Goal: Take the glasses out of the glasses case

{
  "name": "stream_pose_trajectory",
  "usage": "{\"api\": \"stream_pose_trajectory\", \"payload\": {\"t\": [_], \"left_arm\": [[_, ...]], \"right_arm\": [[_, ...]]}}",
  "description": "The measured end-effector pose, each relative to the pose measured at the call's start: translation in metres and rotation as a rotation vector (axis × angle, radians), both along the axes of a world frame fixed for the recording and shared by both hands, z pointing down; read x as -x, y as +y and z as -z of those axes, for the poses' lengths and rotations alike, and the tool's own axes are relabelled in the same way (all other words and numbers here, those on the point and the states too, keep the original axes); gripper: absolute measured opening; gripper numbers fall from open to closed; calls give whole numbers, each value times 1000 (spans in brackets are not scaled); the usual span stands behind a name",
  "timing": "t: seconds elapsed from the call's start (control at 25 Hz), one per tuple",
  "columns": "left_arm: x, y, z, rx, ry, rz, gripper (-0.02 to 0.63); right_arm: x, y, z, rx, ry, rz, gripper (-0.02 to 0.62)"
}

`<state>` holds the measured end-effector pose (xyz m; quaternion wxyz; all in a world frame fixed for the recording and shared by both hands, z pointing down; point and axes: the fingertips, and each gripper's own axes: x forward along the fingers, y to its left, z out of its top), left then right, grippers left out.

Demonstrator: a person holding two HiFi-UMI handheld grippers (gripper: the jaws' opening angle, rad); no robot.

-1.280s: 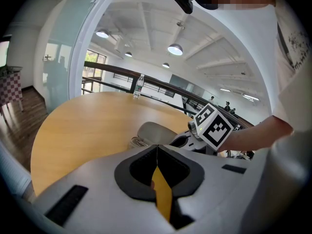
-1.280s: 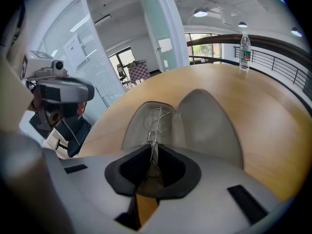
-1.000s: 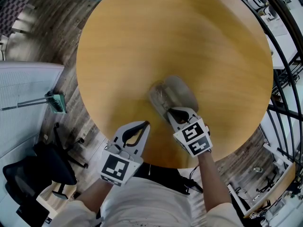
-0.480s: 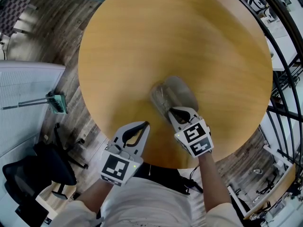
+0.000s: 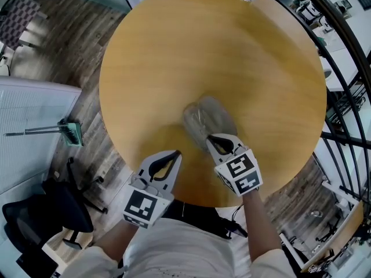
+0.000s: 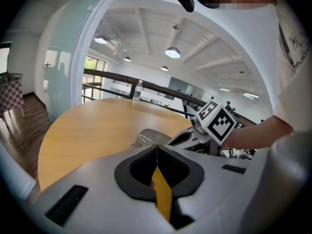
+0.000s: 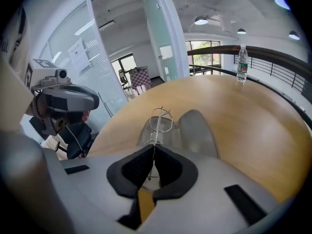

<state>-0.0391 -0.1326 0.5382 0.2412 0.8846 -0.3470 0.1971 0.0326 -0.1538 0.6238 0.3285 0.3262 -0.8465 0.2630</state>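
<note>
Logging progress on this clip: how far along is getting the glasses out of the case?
Done: the glasses case lies open on the table. In hand: the right gripper is shut on the thin wire frame of the glasses, which sit over the case's open half. Left to do: carry them clear of the case. The left gripper is shut on nothing, off to the side near the table's edge.

The left hand-held gripper (image 5: 175, 153) and right hand-held gripper (image 5: 210, 138) share one build — pale grey moulded shells, black textured pads (image 6: 136, 167) lining the jaws, a yellow strip (image 6: 162, 194) behind them, and dark slots on the housing. Each carries a white cube (image 5: 239, 171) printed with black square markers. The person wears a white short-sleeved top (image 5: 174, 251) with small dark print.
</note>
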Motion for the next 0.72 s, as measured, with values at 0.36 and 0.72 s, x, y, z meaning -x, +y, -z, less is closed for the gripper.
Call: {"api": "stream_pose_trajectory", "payload": {"t": [0.36, 0.72], "left_arm": [[0, 11, 34, -53, 6, 0, 25], [-6, 34, 74, -100, 27, 6, 25]], "right_arm": [[-5, 16, 53, -62, -60, -57, 32], [-29, 46, 125, -165, -112, -137, 32]]}}
